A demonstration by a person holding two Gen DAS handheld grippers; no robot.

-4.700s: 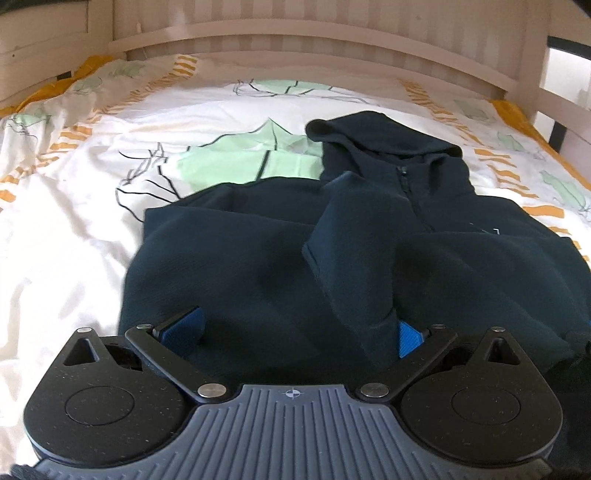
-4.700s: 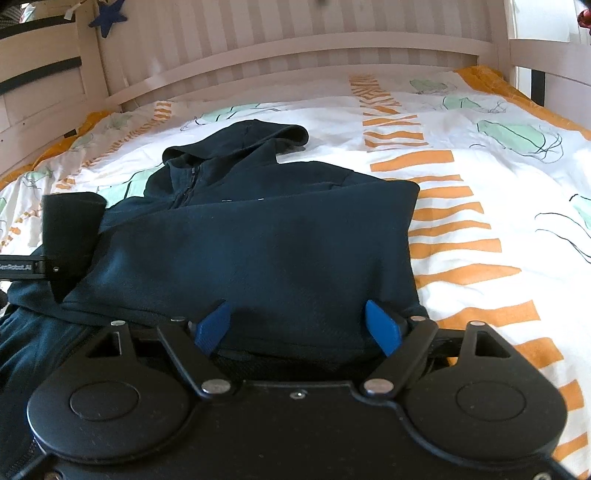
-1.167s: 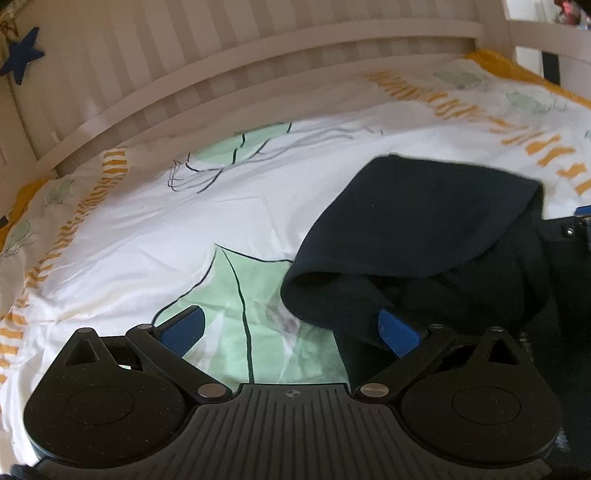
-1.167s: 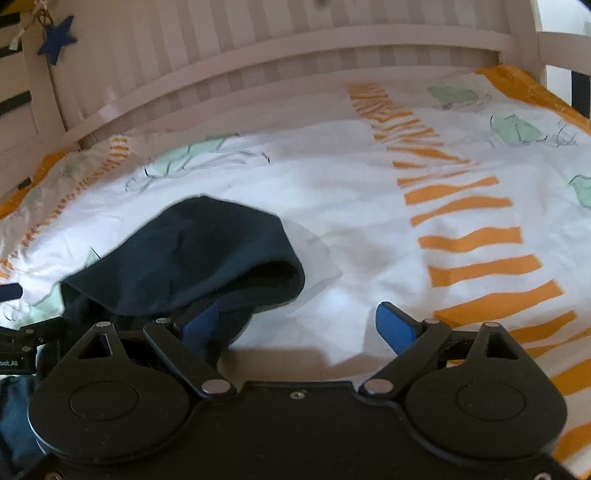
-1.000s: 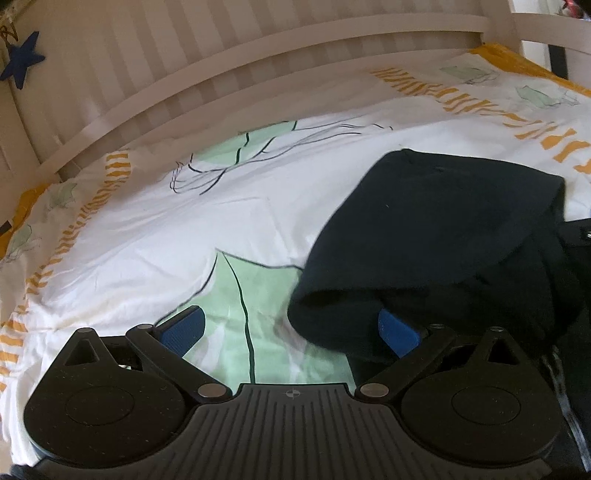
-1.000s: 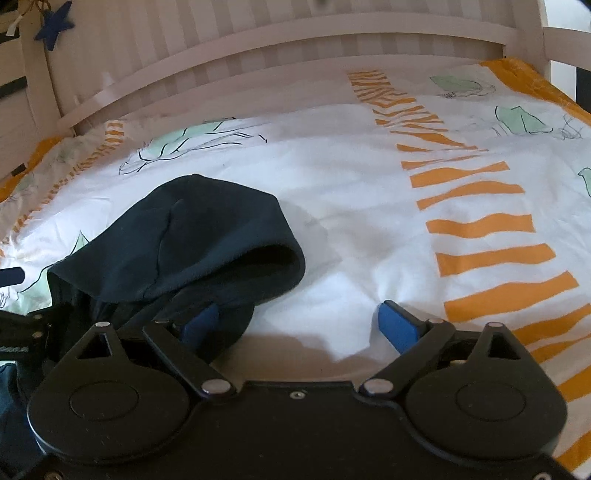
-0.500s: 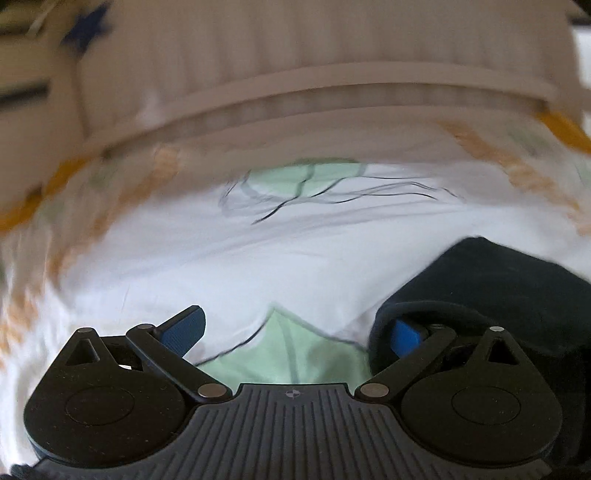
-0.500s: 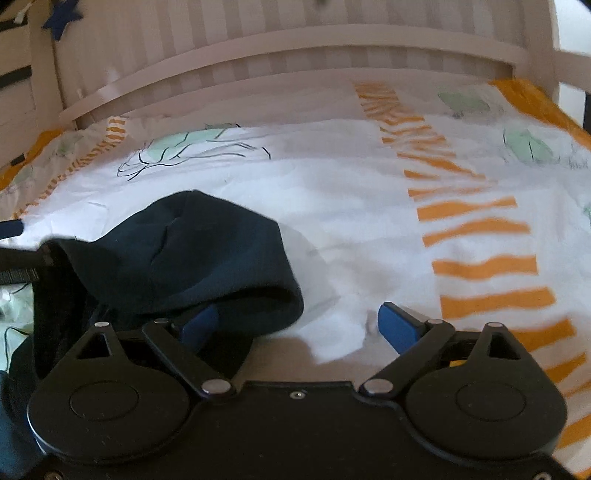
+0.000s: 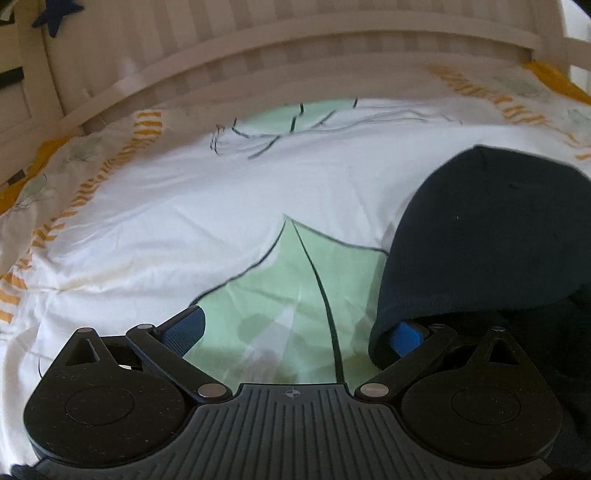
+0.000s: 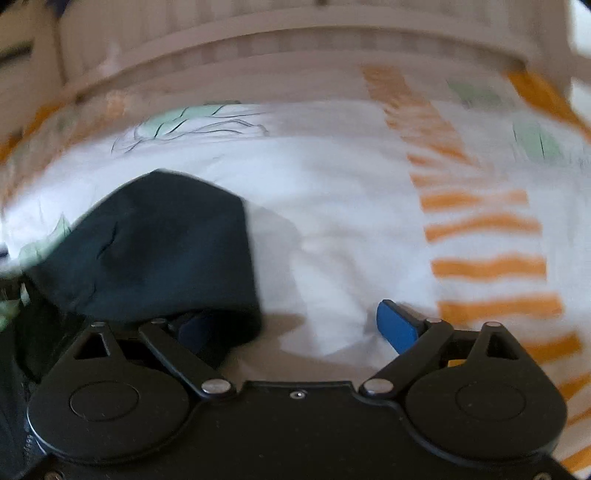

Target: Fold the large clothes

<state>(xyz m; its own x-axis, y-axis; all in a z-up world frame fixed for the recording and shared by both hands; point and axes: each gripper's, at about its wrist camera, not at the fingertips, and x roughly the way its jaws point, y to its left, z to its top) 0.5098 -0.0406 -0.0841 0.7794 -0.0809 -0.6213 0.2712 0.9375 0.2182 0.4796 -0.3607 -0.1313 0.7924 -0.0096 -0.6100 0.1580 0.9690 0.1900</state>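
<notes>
A dark navy hooded sweatshirt lies on a bed; only its hood [image 9: 491, 229] and a little fabric below it show. My left gripper [image 9: 295, 330] is open, its right fingertip [image 9: 406, 331] tucked under the hood's left edge, its left fingertip [image 9: 184, 326] over the bedsheet. In the right wrist view, which is blurred, the hood [image 10: 159, 243] lies at the lower left. My right gripper [image 10: 295, 326] is open, its left fingertip [image 10: 195, 328] under the hood's right edge, its right fingertip [image 10: 395, 325] over the sheet.
The bedsheet [image 9: 184, 206] is white with a green leaf print [image 9: 288, 280] and orange stripes [image 10: 487, 266]. A pale slatted wooden bed rail [image 9: 295, 48] curves across the back. A dark blue star [image 9: 55, 18] hangs at the top left.
Both grippers have moved from the sweatshirt's lower hem up to the hood. In the last half second the left has shifted and steadied, and the right view has become blurred with motion. Both stay open.
</notes>
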